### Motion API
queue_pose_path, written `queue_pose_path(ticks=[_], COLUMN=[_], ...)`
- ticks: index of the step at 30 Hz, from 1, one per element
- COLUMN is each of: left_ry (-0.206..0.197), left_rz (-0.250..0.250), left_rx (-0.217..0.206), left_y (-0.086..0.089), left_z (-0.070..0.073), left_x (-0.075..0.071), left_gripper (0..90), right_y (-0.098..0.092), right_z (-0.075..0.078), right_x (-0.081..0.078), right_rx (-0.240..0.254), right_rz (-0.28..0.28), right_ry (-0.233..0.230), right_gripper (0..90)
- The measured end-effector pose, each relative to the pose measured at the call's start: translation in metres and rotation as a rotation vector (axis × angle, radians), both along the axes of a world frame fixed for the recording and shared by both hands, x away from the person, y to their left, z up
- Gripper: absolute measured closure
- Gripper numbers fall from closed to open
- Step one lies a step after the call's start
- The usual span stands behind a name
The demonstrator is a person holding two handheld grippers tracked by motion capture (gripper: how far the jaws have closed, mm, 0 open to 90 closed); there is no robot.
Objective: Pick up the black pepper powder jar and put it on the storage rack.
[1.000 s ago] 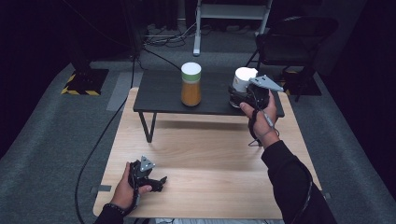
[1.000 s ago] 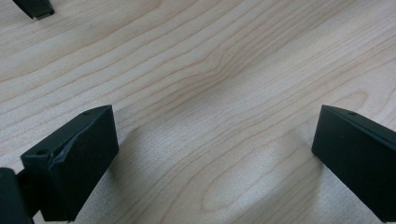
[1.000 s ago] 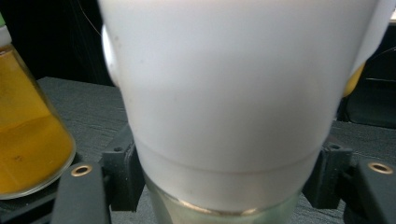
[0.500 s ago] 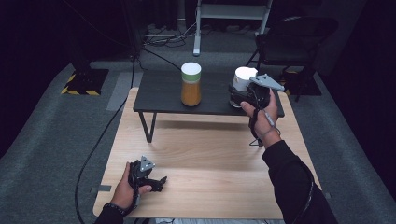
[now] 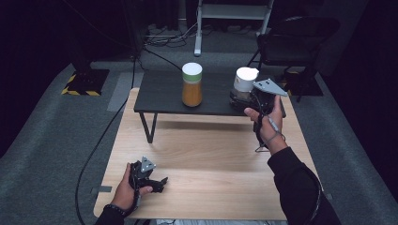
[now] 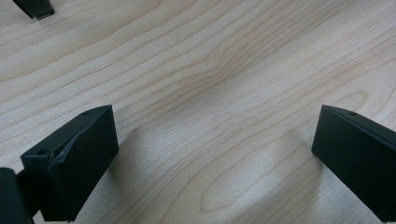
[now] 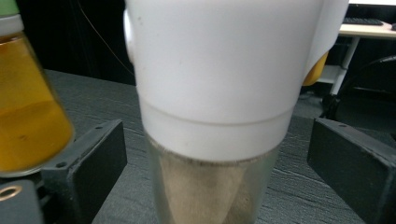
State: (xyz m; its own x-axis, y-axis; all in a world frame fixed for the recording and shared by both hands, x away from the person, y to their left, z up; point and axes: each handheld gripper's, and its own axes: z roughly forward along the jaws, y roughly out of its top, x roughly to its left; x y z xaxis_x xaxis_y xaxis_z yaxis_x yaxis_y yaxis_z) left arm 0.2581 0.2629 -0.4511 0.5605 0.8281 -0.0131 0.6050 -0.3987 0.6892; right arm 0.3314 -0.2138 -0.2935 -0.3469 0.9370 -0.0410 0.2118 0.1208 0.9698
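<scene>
1. Your left gripper [image 5: 149, 177] rests low on the pale wood counter [image 5: 206, 154] at the near left corner. Its jaws stand wide apart with bare wood grain between them, holding nothing. It looks parked.
2. Your right gripper [image 5: 244, 99] is out at the far right, at the edge of the small black raised table [image 5: 159, 91]. Its jaws are spread, one on each side of the clear jar with the tall white lid [image 7: 219, 93], with a visible gap on both sides. No contact yet.
3. The jar stands upright on the black table's right end. The right gripper view shows a brownish fill in the glass below the lid.
4. Progress, as I read it: the approach is done, the grasp is not. Left to do: close the jaws on the jar, then lift. The jaws sit level with the glass just under the lid, so check the height before you squeeze.
5. Nearby: the orange-filled bottle with the green-and-white cap [image 5: 192, 85] stands to the jar's left on the same table. In the right gripper view it sits close behind the left-hand jaw. Watch it when you swing out.
6. Beyond: a black chair [image 5: 295, 40], cables on grey floor. None of it is in the way.
</scene>
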Motion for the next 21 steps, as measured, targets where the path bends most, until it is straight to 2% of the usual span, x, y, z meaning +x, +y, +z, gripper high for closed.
queue_pose_path(ticks=[8,12,21], left_ry=[0.000,0.000,0.000], left_rz=[0.000,0.000,0.000], left_rx=[0.000,0.000,0.000], left_y=[0.000,0.000,0.000], left_z=[0.000,0.000,0.000], left_x=[0.000,0.000,0.000], left_gripper=[0.4,0.4,0.5], right_y=[0.000,0.000,-0.001], right_z=[-0.013,-0.026,-0.042], right_x=[-0.015,-0.028,-0.048], right_rx=[-0.066,-0.091,-0.157], right_rz=[0.005,0.009,0.053], right_ry=[-0.063,-0.125,-0.164], right_gripper=[4.8,4.8,4.9])
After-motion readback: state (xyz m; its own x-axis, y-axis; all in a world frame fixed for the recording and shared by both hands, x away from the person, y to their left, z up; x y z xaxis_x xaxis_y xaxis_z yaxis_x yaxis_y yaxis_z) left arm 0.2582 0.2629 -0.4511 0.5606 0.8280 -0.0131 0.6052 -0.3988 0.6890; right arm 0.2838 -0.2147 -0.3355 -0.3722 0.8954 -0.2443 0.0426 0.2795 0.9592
